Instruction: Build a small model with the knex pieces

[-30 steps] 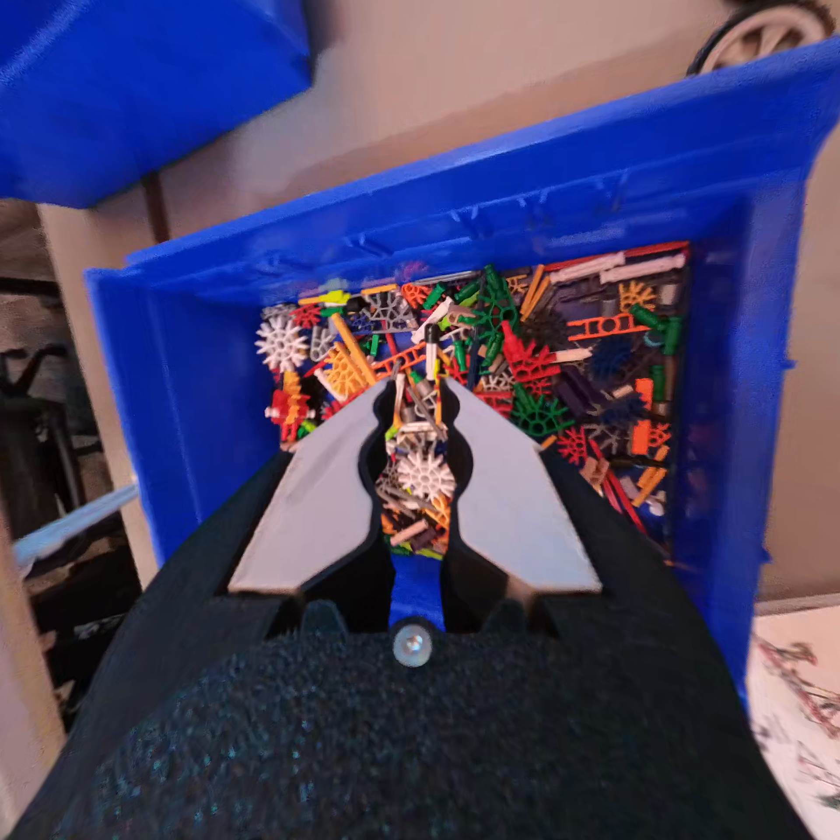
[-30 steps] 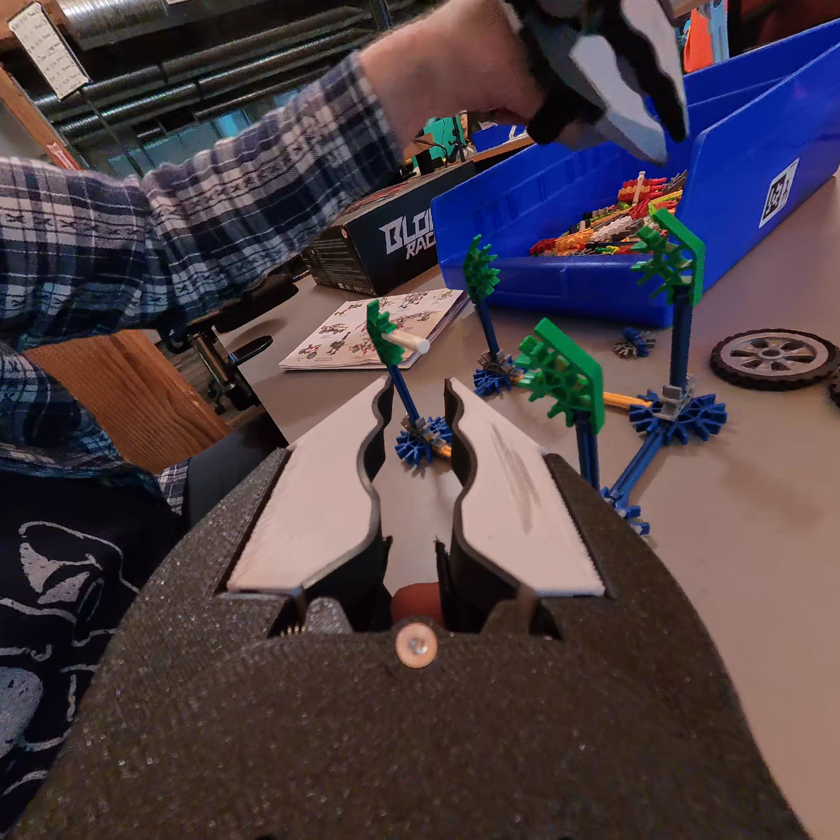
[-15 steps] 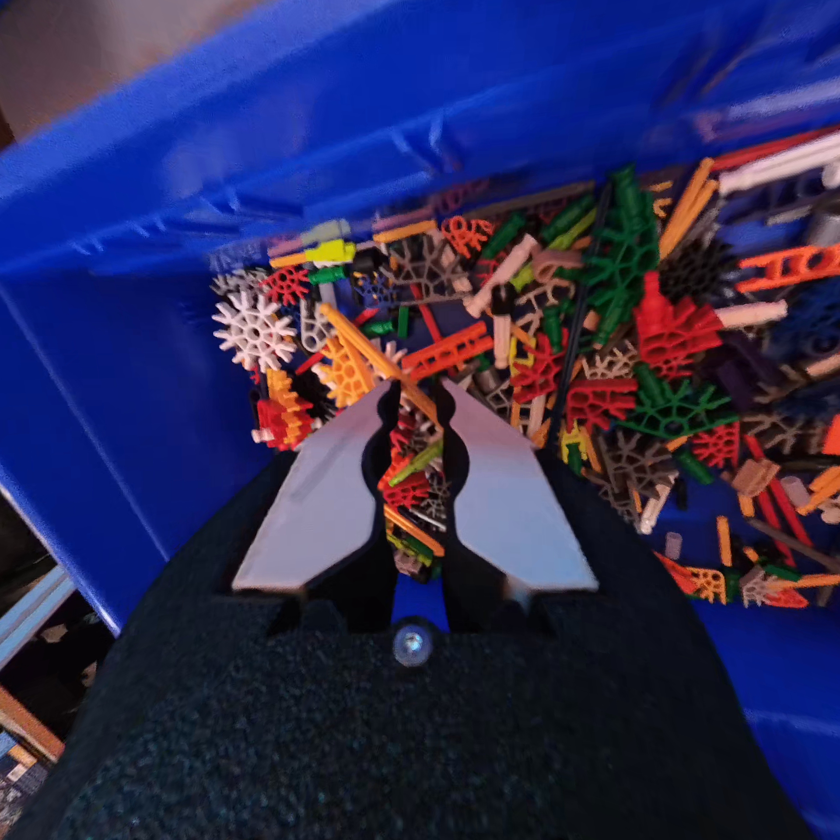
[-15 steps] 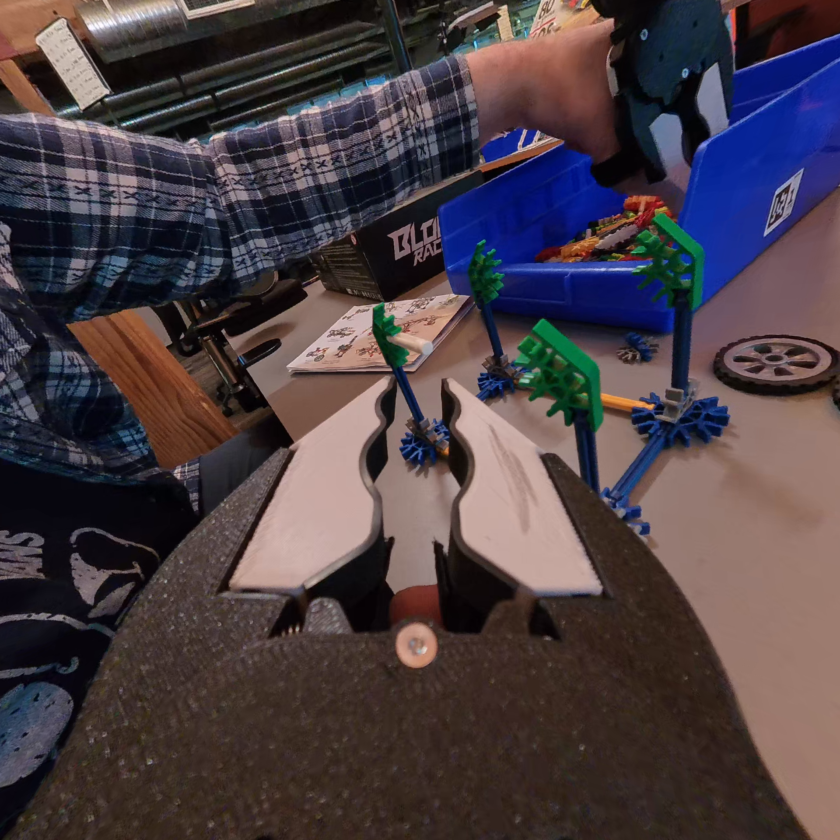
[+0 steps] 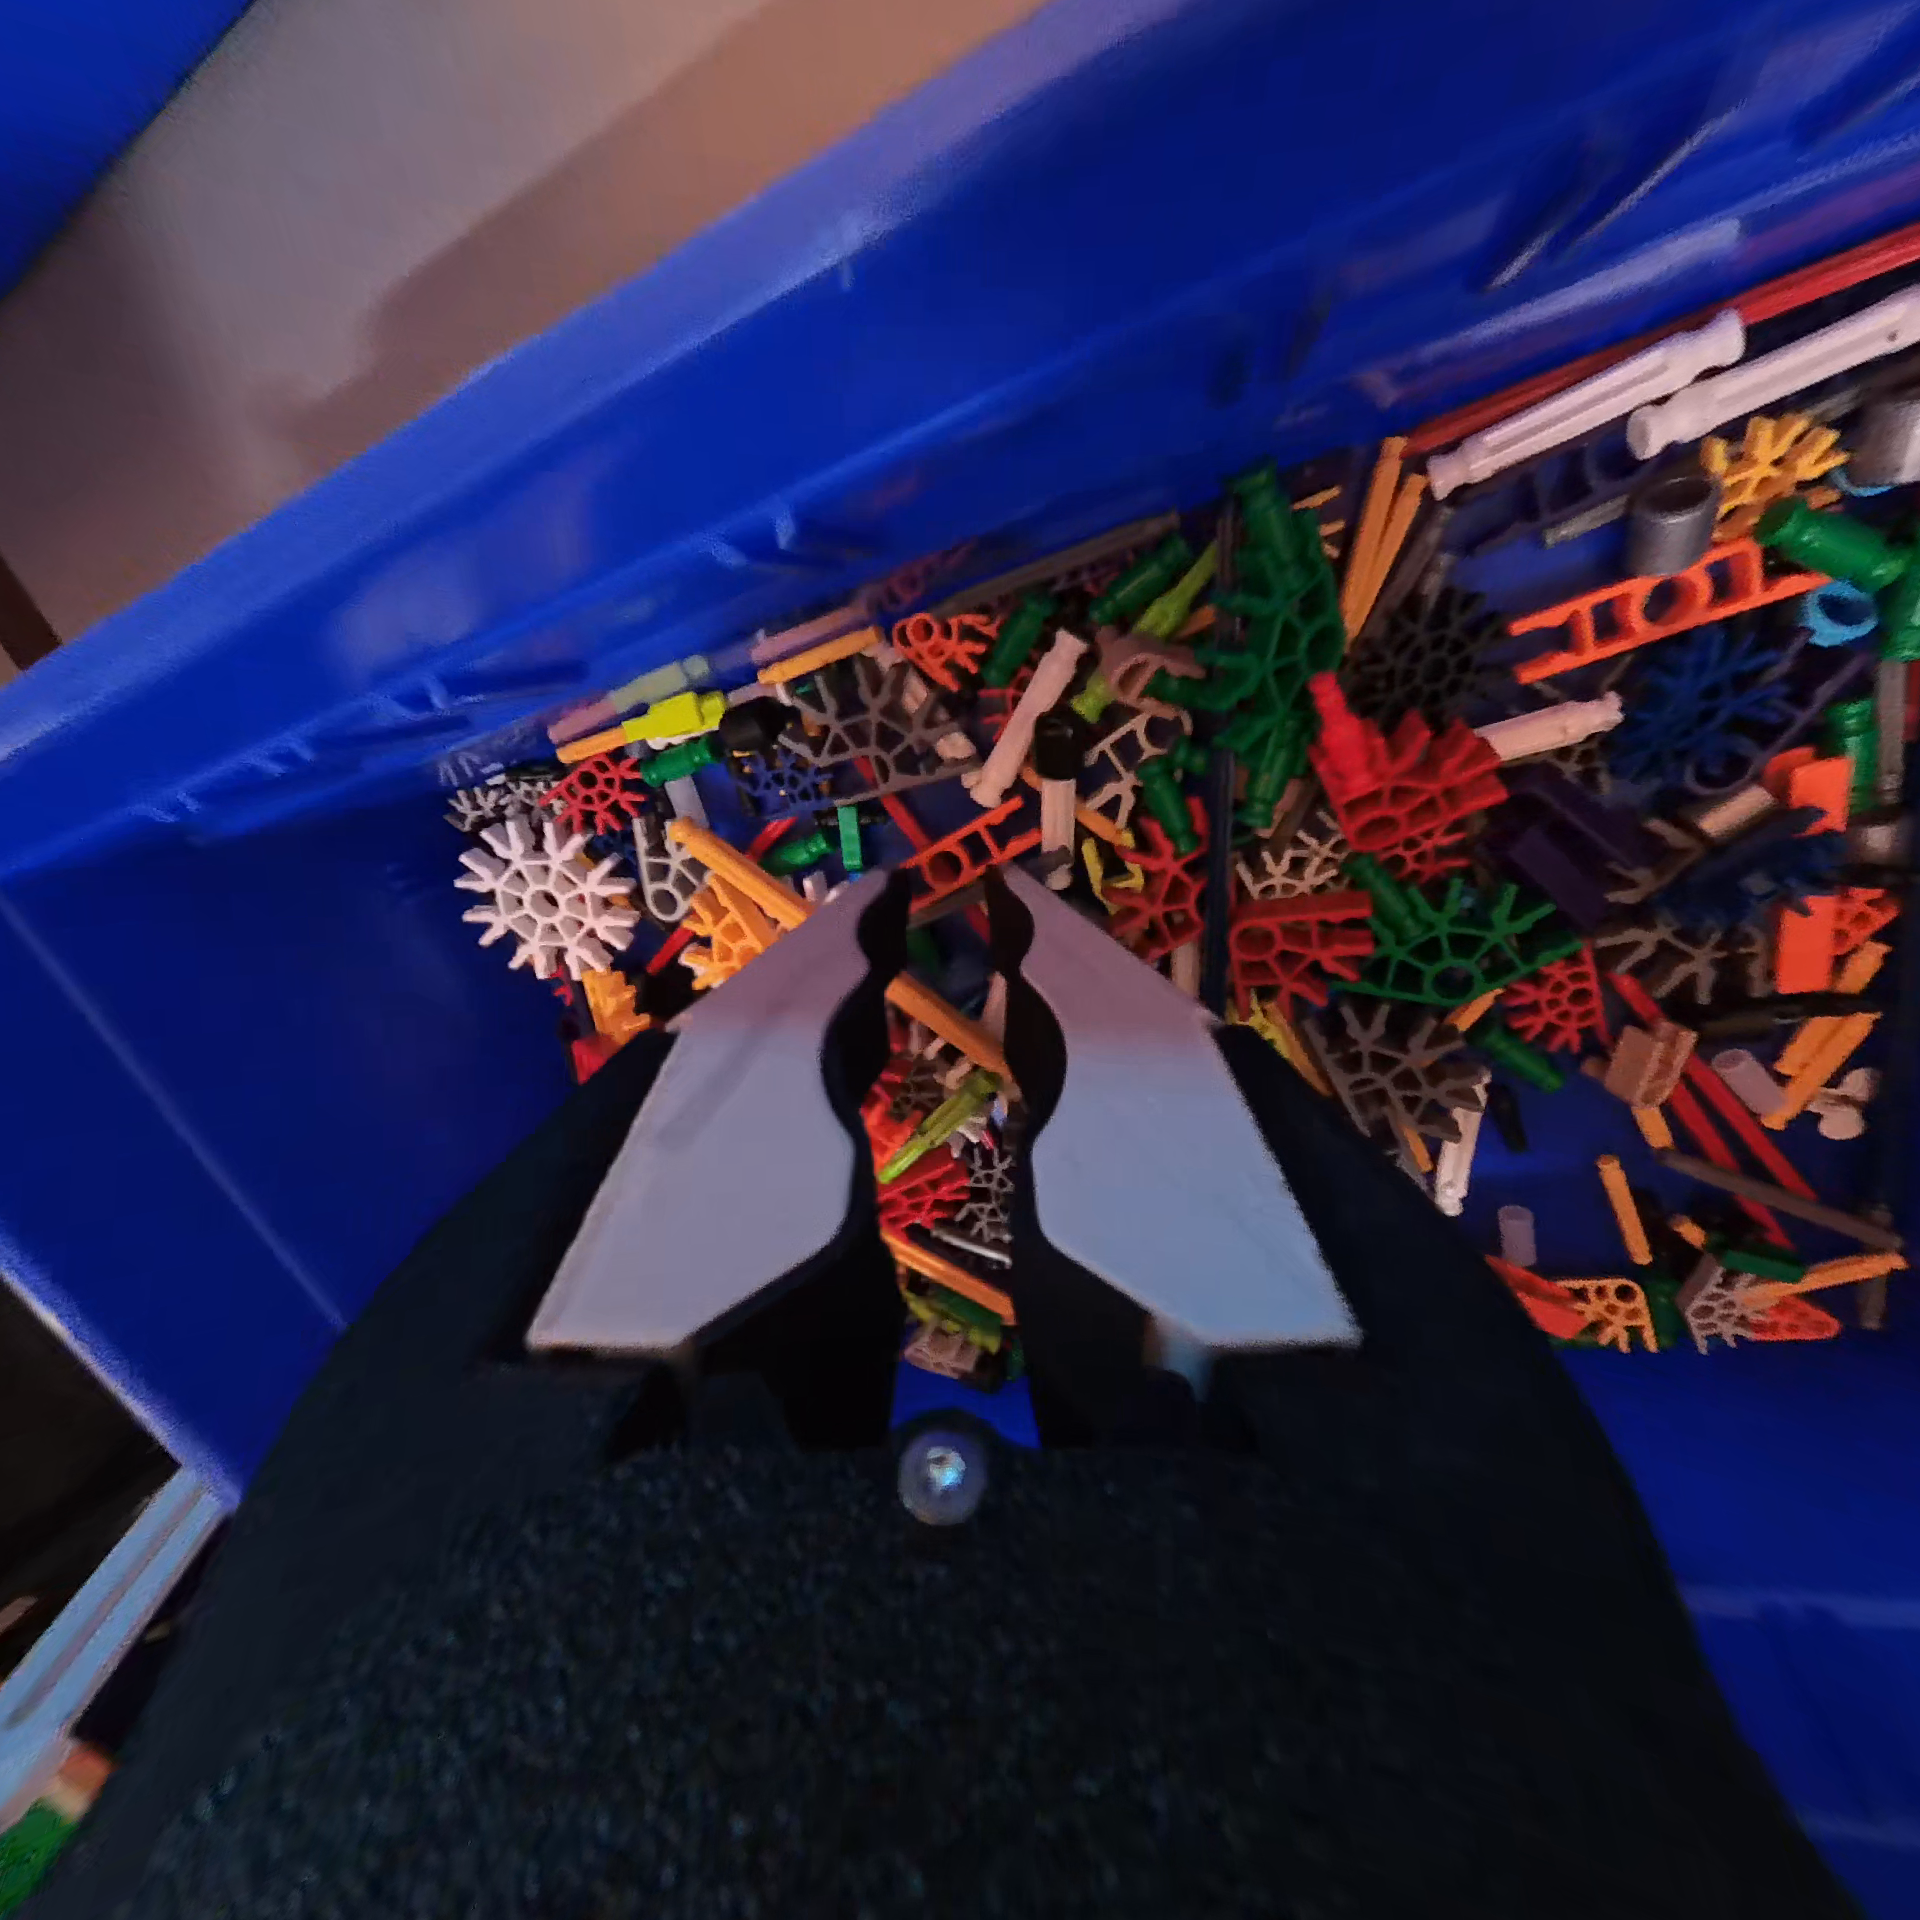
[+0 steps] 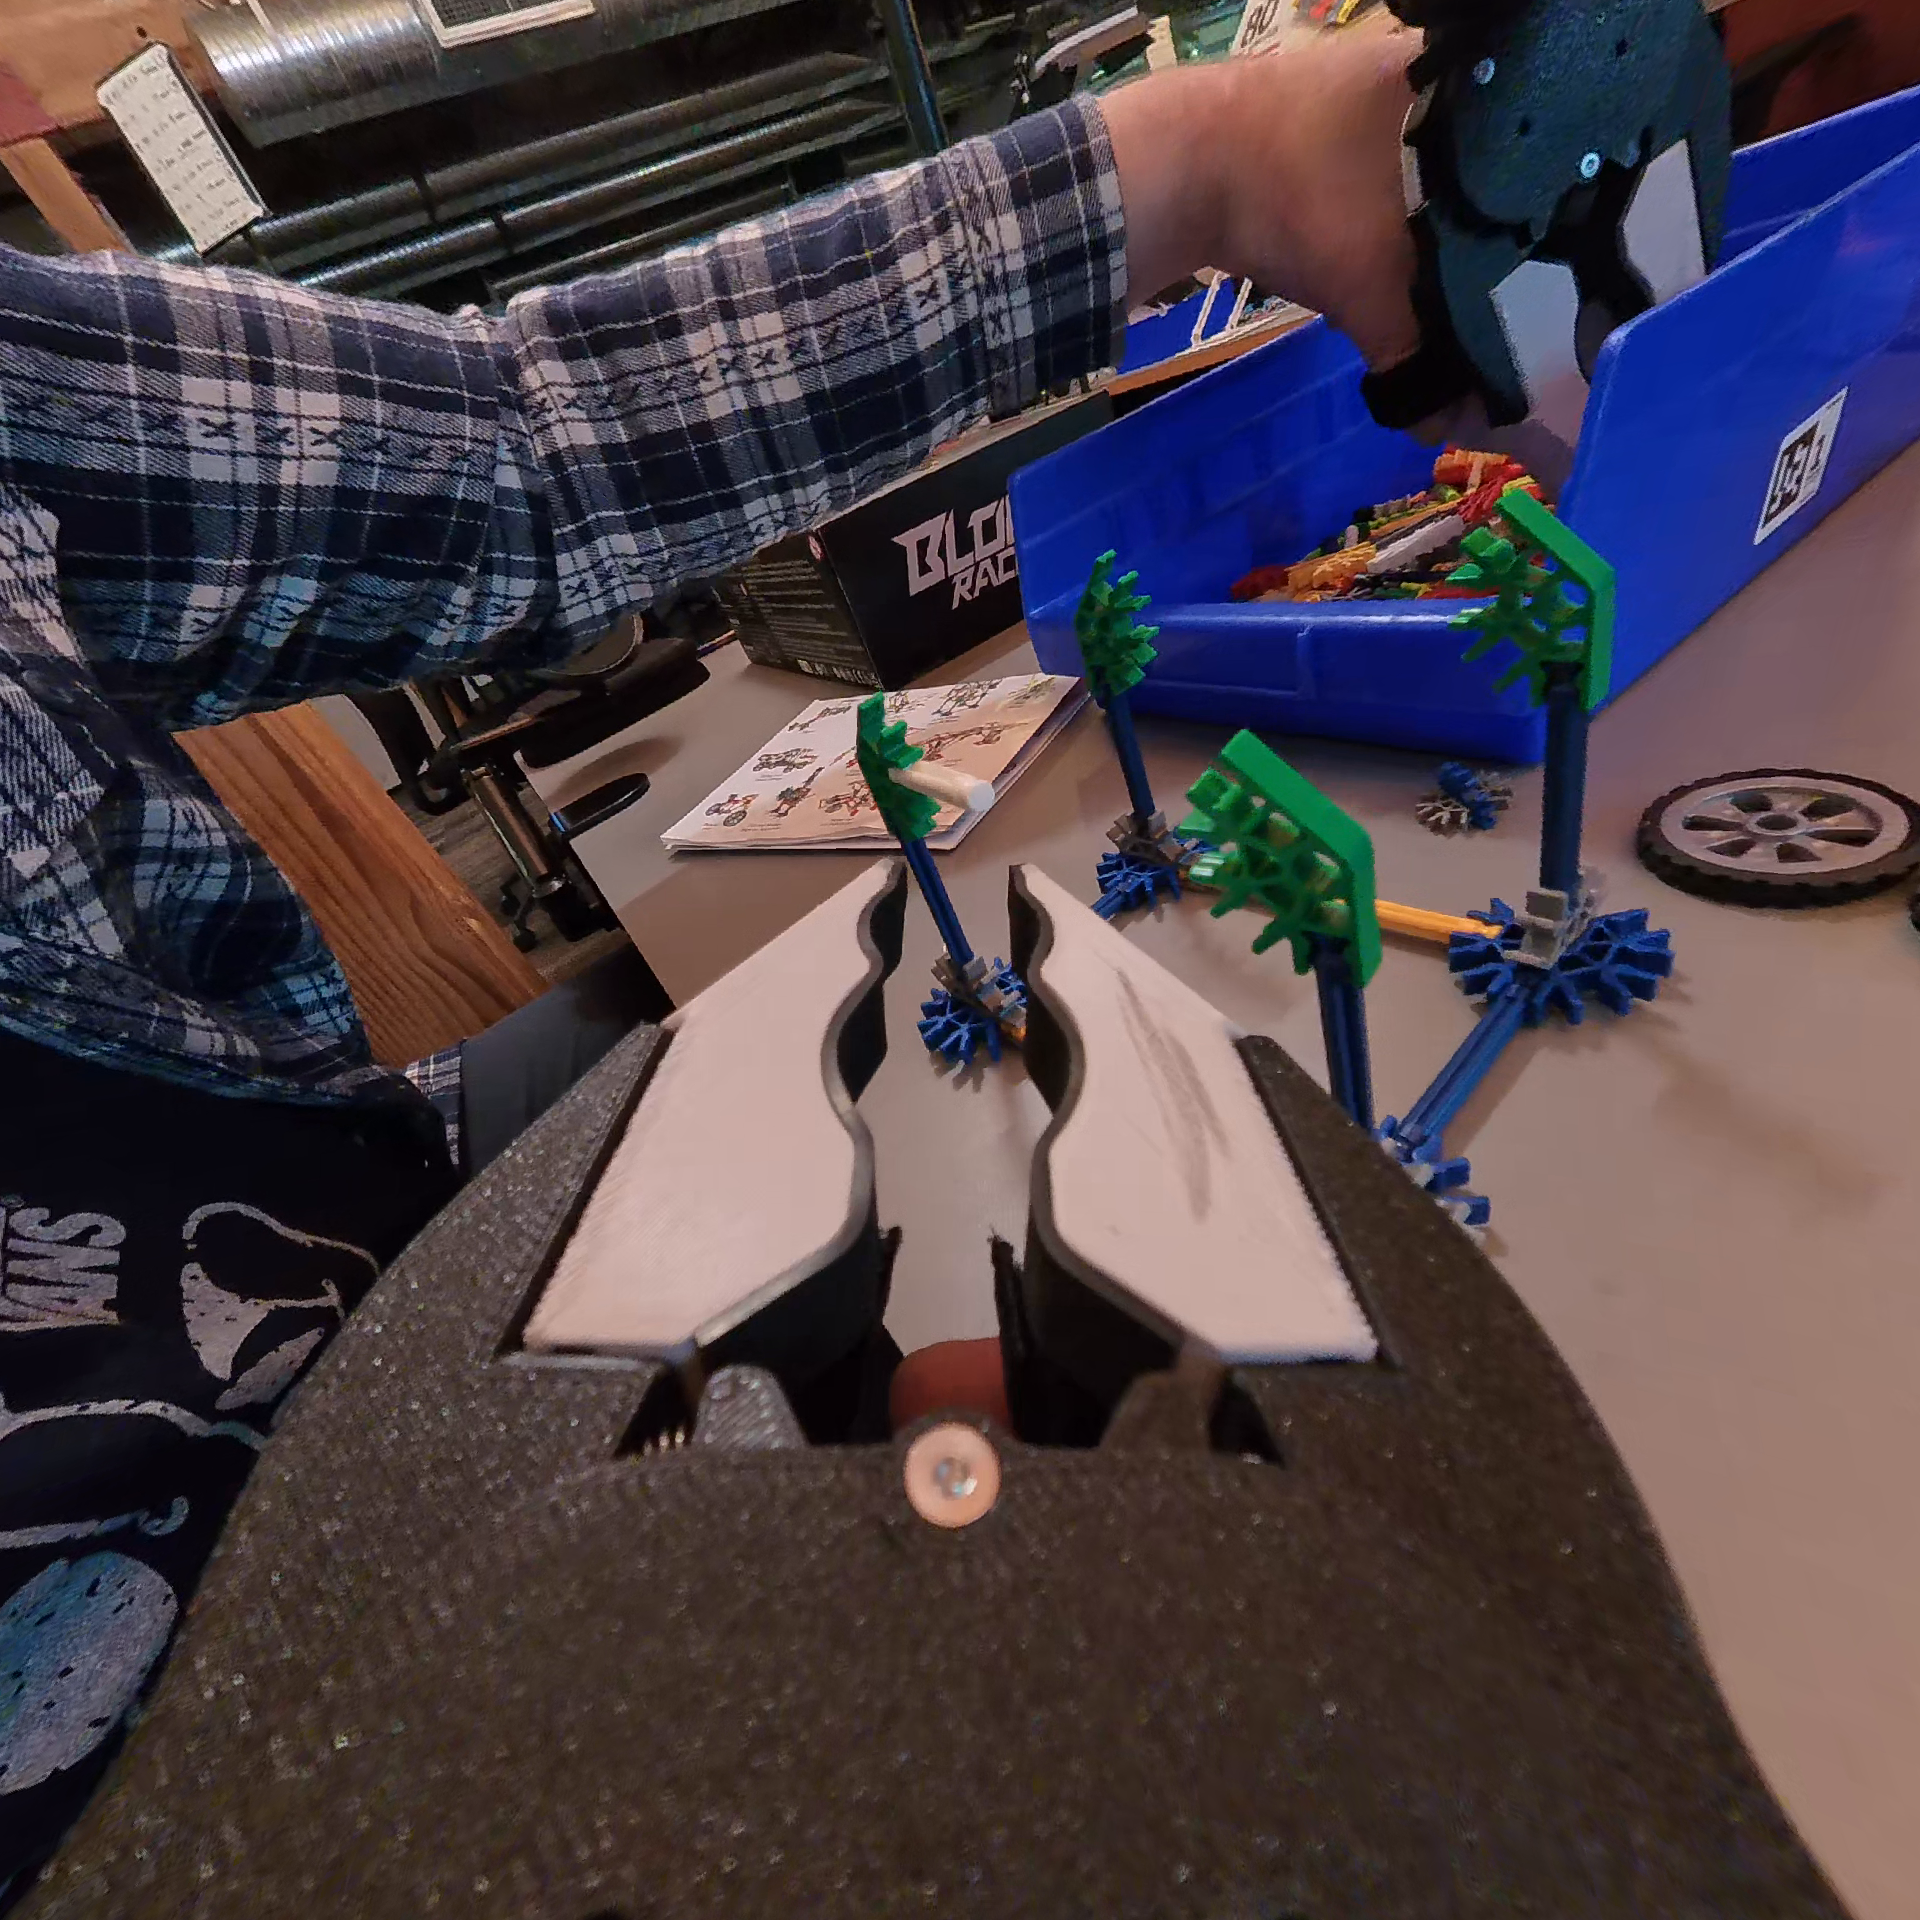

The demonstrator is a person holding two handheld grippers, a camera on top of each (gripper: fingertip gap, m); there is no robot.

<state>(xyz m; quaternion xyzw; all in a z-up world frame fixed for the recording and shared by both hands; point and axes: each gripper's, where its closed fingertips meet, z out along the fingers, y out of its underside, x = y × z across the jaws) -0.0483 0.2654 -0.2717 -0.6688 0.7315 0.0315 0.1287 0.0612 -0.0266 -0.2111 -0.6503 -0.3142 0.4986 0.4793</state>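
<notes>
Now hovering narrowly parted and empty, left tool (image 5: 945, 894) over the blue bin (image 5: 935, 436) of construction-toy pieces (image 5: 1299, 831), right tool (image 6: 956, 883) likewise, near the blue-and-green model (image 6: 1330, 914).

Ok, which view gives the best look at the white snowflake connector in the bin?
The left wrist view: the white snowflake connector lies unobstructed at the pile's left edge inside the blue bin, just left of the left tool. The right wrist view shows only the bin from outside; that connector can't be made out there.
</notes>
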